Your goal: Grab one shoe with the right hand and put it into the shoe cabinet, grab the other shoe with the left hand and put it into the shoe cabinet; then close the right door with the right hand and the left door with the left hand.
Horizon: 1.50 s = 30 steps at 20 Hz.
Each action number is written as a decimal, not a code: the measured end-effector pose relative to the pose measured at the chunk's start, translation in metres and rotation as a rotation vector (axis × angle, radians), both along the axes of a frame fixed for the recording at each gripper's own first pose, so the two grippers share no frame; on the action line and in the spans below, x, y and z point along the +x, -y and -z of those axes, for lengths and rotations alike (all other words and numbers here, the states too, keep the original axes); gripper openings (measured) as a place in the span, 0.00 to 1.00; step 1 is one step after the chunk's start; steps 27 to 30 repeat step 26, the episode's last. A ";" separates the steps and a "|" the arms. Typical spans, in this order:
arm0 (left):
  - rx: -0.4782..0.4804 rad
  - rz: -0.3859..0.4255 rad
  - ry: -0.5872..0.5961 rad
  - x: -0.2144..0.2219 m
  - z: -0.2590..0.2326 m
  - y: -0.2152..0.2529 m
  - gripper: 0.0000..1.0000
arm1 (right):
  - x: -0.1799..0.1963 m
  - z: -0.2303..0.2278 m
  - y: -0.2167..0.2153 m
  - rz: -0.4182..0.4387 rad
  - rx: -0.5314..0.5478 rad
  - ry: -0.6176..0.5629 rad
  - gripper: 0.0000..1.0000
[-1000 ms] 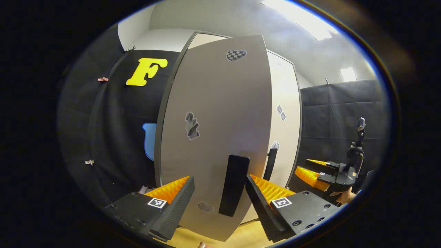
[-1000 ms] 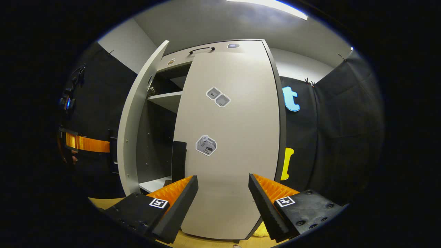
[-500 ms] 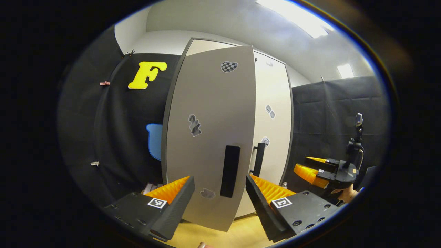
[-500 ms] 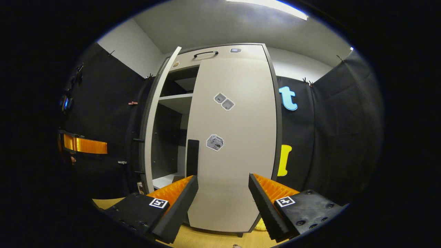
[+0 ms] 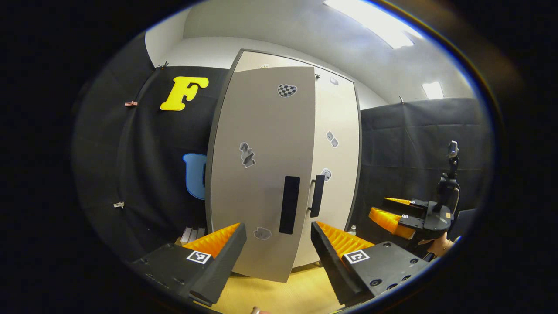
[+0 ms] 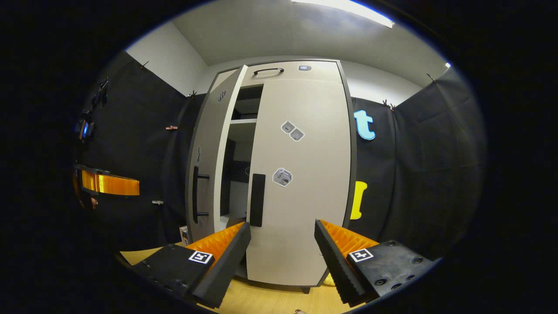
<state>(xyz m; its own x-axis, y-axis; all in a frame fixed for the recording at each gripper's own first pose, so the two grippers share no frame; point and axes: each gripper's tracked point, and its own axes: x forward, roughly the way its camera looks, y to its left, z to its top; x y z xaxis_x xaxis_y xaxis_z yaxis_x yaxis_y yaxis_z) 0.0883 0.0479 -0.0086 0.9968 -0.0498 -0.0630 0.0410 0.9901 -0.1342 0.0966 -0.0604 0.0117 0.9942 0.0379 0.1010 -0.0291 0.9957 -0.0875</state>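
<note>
The tall pale shoe cabinet (image 5: 283, 61) stands ahead of both grippers. In the left gripper view its left door (image 5: 261, 174) hangs slightly ajar, dark handle (image 5: 289, 205) facing me, and the right door (image 5: 338, 174) is flush shut. My left gripper (image 5: 277, 226) is open and empty, a little back from the left door. The right gripper view looks at the shut right door (image 6: 305, 196), the ajar left door (image 6: 209, 152) and a narrow gap with shelves (image 6: 239, 126). My right gripper (image 6: 282, 223) is open and holds nothing. It also shows at the right (image 5: 405, 213), held by a hand.
Yellow wooden floor (image 5: 301, 296) runs up to the cabinet. Small items lie at the cabinet's left foot (image 5: 189, 234), and a small bottle (image 5: 352, 229) sits at its right. A camera on a stand (image 5: 451, 174) rises by the right wall. Black cloth walls surround the booth.
The left door has swung from wide open to nearly shut. Both grippers have backed away from the cabinet, which looks smaller now. The right door stayed shut.
</note>
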 end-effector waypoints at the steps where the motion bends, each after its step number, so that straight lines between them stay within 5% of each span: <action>1: 0.002 0.002 0.001 -0.001 0.000 0.000 0.95 | -0.001 -0.001 0.000 0.001 -0.001 -0.002 0.97; 30: 0.038 -0.005 -0.002 0.006 -0.004 0.017 0.95 | -0.001 -0.013 0.009 -0.014 0.026 0.001 0.97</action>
